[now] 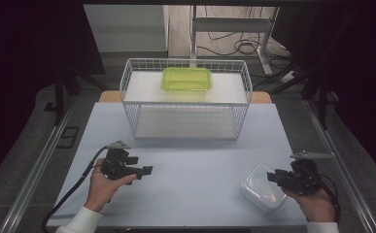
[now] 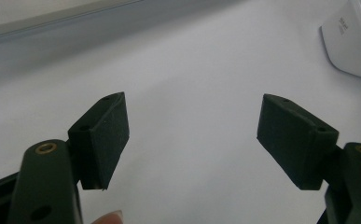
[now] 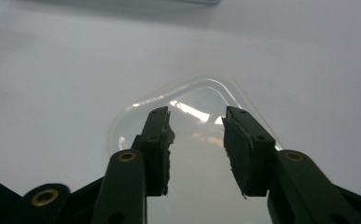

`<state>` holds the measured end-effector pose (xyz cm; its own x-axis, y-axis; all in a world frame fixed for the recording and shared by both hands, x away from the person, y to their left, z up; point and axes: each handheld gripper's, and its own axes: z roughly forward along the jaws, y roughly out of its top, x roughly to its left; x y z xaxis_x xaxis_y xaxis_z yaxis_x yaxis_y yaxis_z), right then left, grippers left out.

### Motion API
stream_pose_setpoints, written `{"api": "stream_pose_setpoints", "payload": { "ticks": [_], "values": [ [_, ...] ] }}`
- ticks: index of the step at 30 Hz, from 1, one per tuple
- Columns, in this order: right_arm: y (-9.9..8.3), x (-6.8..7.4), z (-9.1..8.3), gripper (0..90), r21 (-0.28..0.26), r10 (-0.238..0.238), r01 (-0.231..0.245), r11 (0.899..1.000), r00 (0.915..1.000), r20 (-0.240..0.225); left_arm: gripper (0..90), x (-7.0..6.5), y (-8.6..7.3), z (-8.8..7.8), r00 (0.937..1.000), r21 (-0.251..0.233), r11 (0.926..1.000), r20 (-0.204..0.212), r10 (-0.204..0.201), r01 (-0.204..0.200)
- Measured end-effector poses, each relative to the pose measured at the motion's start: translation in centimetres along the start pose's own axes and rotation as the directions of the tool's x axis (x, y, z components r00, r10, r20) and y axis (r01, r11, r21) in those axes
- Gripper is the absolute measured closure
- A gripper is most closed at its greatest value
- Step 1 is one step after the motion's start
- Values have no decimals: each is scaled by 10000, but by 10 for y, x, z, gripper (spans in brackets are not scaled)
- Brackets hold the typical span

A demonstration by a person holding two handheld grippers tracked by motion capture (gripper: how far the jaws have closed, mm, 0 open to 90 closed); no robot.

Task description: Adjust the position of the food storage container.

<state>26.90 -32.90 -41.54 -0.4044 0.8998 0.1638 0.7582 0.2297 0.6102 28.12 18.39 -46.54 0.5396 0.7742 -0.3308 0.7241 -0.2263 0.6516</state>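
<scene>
A white lidded container (image 1: 262, 190) lies on the table near the front right; its corner also shows in the left gripper view (image 2: 355, 42). My right gripper (image 1: 273, 176) reaches over its right side. In the right gripper view the gripper (image 3: 197, 140) hovers above the glossy lid (image 3: 199, 95), with the jaws apart and nothing pressed between them. My left gripper (image 1: 140, 165) sits at the front left, held by a hand and pointing right. Its pads (image 2: 104, 135) stand wide apart over bare table, and the gripper (image 2: 192, 135) is open.
A white wire basket (image 1: 185, 103) stands at the back middle of the pale table (image 1: 190, 155), with a lime-green container (image 1: 186, 79) on its upper shelf. Cables trail from both grippers toward the table's front edge. Dark floor and metal rails flank the table.
</scene>
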Motion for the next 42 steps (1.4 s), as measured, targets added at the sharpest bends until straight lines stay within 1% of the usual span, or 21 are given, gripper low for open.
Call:
{"api": "stream_pose_setpoints", "payload": {
  "ticks": [3,4,5,7,10,11,12,13,16,19,22,24,27,29,31,35,38,42],
  "values": [
    [-3,-4,-4,646,-62,57,-57,10000,9999,82,248,0,0,0,10000,-6,10000,-12,-14,14],
    [-7,-8,-8,687,-122,195,-194,9997,9997,124,250,1,1,1,10000,-32,10000,48,-75,75],
    [-9,-9,-10,704,-154,310,-307,9994,9994,179,250,1,2,2,9999,-16,10000,108,-83,83],
    [-13,-13,-13,744,-70,627,-625,9980,9976,301,250,1,3,3,9999,-21,10000,129,-61,62],
    [-19,-17,-17,796,121,899,-907,9958,9944,555,248,2,2,7,9999,201,9998,-98,53,-51],
    [-19,-17,-17,796,121,899,-907,9958,9944,555,248,2,2,7,9999,201,9998,-98,53,-51],
    [-24,-20,-18,820,257,982,-1008,9946,9912,885,247,1,1,9,10000,235,9997,2,20,-20],
    [-27,-22,-18,826,302,1032,-1067,9938,9895,1009,247,0,0,8,10000,218,9998,39,33,-34],
    [-37,-26,-20,854,447,1120,-1181,9920,9863,1210,247,-2,0,6,9999,129,9999,141,-3,1],
    [-44,-29,-23,882,575,1212,-1296,9899,9840,1303,248,-1,0,5,10000,106,9999,33,-5,4],
    [-48,-32,-21,889,818,1177,-1307,9880,9820,1476,248,-2,-1,5,10000,156,9999,37,11,-12],
    [-49,-32,-18,891,1043,1074,-1248,9867,9816,1581,248,-3,-1,5,10000,165,9999,45,11,-11],
    [-50,-33,-10,891,1558,856,-1140,9812,9803,1782,247,-3,-1,4,10000,210,9998,-7,55,-55],
    [-52,-33,-5,892,1990,775,-1122,9735,9816,1746,248,-2,-1,3,10000,173,9998,-73,26,-25],
    [-53,-33,-1,891,2230,729,-1101,9686,9829,1688,248,-1,-1,4,9999,246,9997,-128,91,-88],
    [-51,-31,4,892,2311,642,-1002,9678,9853,1584,248,-2,-2,5,9996,362,9992,-232,167,-158],
    [-49,-29,7,892,2314,559,-940,9683,9845,1660,248,-2,-3,5,9996,365,9992,-244,161,-152],
    [-48,-28,9,892,2285,616,-978,9686,9851,1606,248,-2,-3,5,9995,393,9991,-245,179,-169]
  ]
}}
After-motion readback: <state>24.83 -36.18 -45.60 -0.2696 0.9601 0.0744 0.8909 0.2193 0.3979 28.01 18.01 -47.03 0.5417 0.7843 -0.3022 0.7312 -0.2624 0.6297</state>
